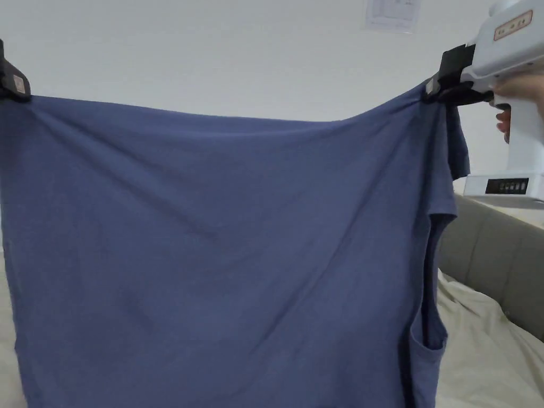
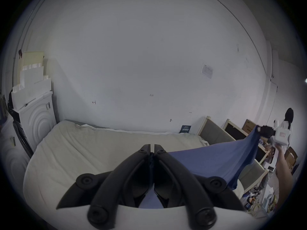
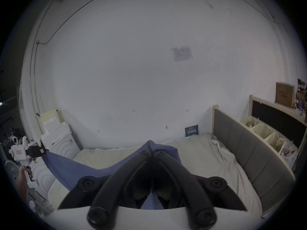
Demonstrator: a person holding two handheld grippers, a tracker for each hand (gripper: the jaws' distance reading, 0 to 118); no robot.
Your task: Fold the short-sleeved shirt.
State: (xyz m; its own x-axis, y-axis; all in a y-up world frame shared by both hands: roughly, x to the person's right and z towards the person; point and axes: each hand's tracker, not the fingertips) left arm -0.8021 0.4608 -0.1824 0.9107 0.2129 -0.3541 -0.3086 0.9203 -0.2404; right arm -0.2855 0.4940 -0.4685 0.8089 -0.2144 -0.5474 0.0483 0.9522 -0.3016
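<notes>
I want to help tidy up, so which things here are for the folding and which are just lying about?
For the folding:
blue shirt, held up by both corners
left gripper, jaws shut on the shirt
right gripper, jaws shut on the shirt
bed, under the shirt

Just lying about:
cardboard box
paper on the wall
white foam blocks

Shirt (image 1: 212, 255) bottom beyond frame edge

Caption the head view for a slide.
Both grippers, left gripper and right gripper, hold a blue short-sleeved shirt spread above the cream-sheeted bed.
</notes>
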